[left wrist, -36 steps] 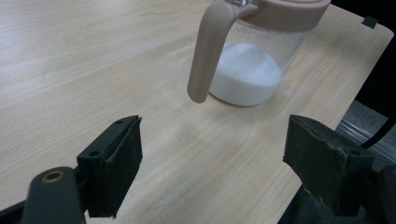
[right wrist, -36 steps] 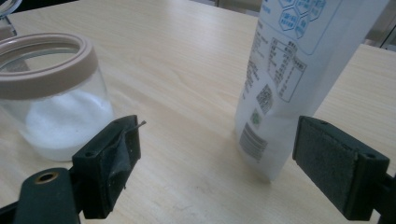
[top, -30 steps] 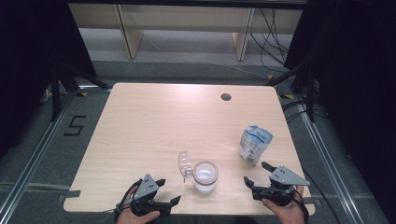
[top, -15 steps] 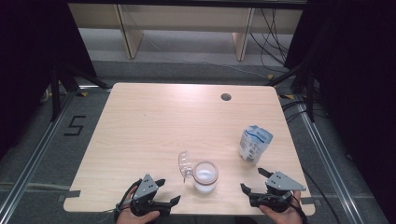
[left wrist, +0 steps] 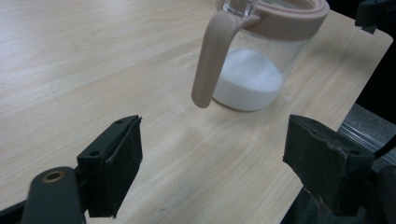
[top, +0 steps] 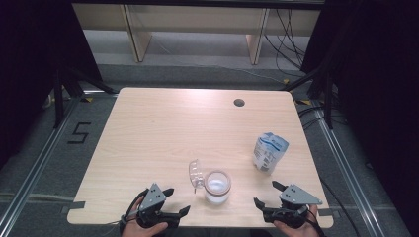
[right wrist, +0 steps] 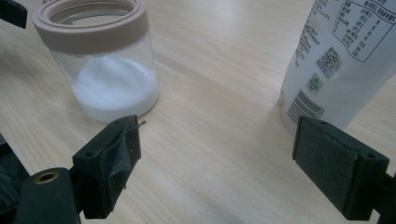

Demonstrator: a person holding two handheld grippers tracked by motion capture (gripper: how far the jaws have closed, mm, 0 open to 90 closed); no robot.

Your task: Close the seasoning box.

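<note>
A clear jar (top: 217, 186) with a beige rim stands near the table's front edge, partly filled with white powder; its clear hinged lid (top: 194, 174) hangs open to the left. In the left gripper view the jar (left wrist: 261, 60) is just ahead, with a beige latch (left wrist: 212, 56) hanging down. A white and blue pouch (top: 269, 151) stands upright to the jar's right. My left gripper (top: 177, 201) rests open at the front left of the jar. My right gripper (top: 267, 194) is open at the front right, with jar (right wrist: 105, 65) and pouch (right wrist: 345, 56) ahead.
The light wooden table (top: 163, 133) has a round cable hole (top: 239, 102) at the back right. Black frame posts and cables stand around it, and shelving lies beyond the far edge. A "5" mark (top: 79, 132) is on the floor at the left.
The right gripper has drawn back toward the table's front edge, away from the pouch. The left gripper, jar and pouch have stayed put.
</note>
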